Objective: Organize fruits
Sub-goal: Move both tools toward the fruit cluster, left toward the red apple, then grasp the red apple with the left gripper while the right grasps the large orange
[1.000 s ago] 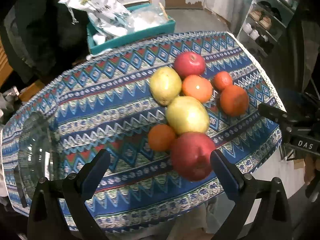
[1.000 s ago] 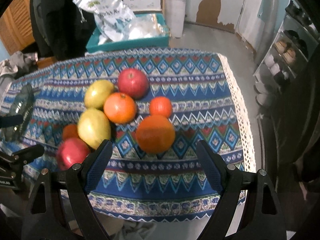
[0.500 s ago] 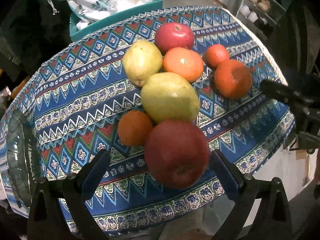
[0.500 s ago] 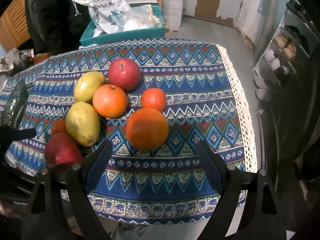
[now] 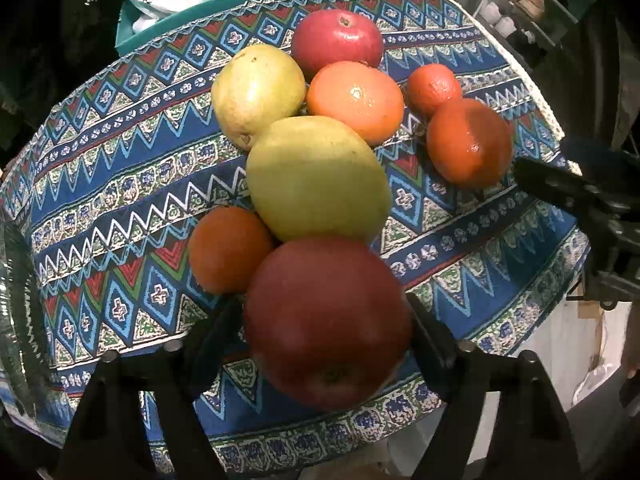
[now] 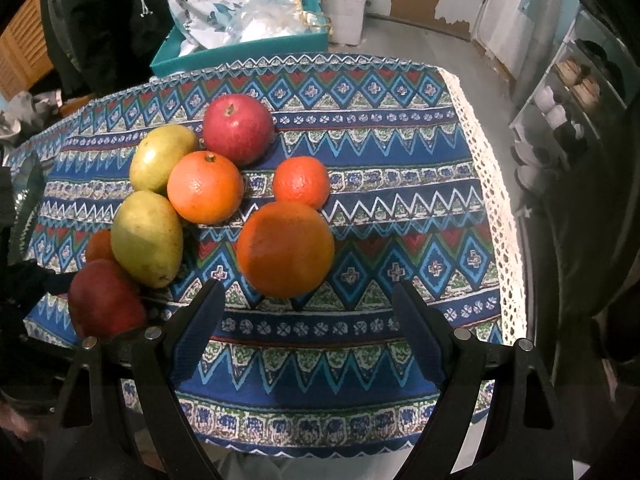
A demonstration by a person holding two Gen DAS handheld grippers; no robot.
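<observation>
The left gripper (image 5: 326, 320) has its jaws set either side of the near red apple (image 5: 328, 334), the pads at or against its flanks, though whether they actually press it cannot be told; that apple sits at the front edge of the tabletop (image 5: 120, 184), which is covered by a blue patterned cloth, and touches a small orange (image 5: 229, 249) and a large yellow-green pear (image 5: 318, 178) behind it; a second pear (image 5: 256, 92), a glossy orange (image 5: 356, 100), a far red apple (image 5: 336, 42), a small tangerine (image 5: 434, 88) and a big orange (image 5: 468, 140) lie further back; the right gripper (image 6: 308, 312) hangs with its jaws spread wide and empty, just in front of the big orange (image 6: 285, 249); a glass bowl (image 5: 16, 320) rests at the left edge; a teal tray (image 6: 240, 54) holding plastic bags stands beyond the cloth.
</observation>
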